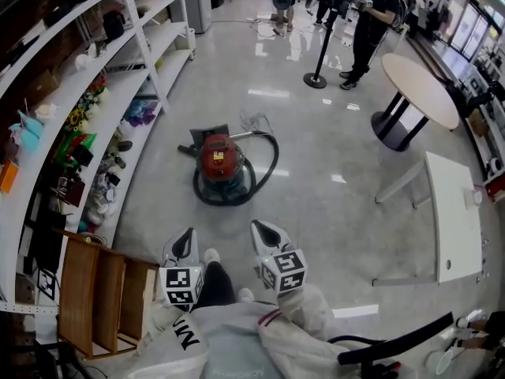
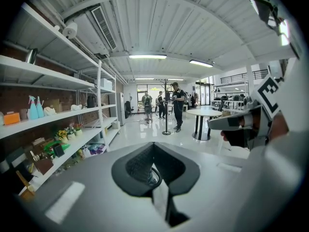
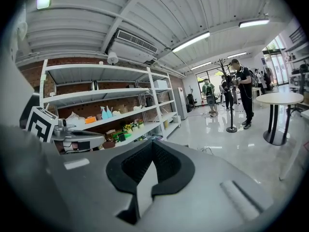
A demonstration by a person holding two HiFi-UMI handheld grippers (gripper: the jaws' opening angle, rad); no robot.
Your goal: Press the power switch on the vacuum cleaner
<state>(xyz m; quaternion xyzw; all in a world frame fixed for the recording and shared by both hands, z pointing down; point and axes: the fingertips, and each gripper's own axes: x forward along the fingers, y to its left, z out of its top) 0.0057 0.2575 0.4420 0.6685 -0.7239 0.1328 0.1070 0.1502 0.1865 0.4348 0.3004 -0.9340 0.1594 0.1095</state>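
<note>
The vacuum cleaner (image 1: 220, 161) is a red canister with a dark base. It stands on the glossy floor in the middle of the head view, with its black hose (image 1: 268, 160) looped round it. My left gripper (image 1: 187, 234) and right gripper (image 1: 260, 226) are held side by side close to my body, well short of the vacuum, and both point toward it. Each has its jaws together with nothing held. In the left gripper view the left gripper (image 2: 153, 145) has its dark pads meeting at the tip. The right gripper (image 3: 152, 141) looks the same in its own view.
White shelving (image 1: 118, 93) with small items runs along the left. A wooden crate (image 1: 102, 290) stands near my left side. A round table (image 1: 422, 89) and a white rectangular table (image 1: 454, 212) are at the right. A stanchion post (image 1: 316, 77) and several people (image 1: 371, 22) are at the far end.
</note>
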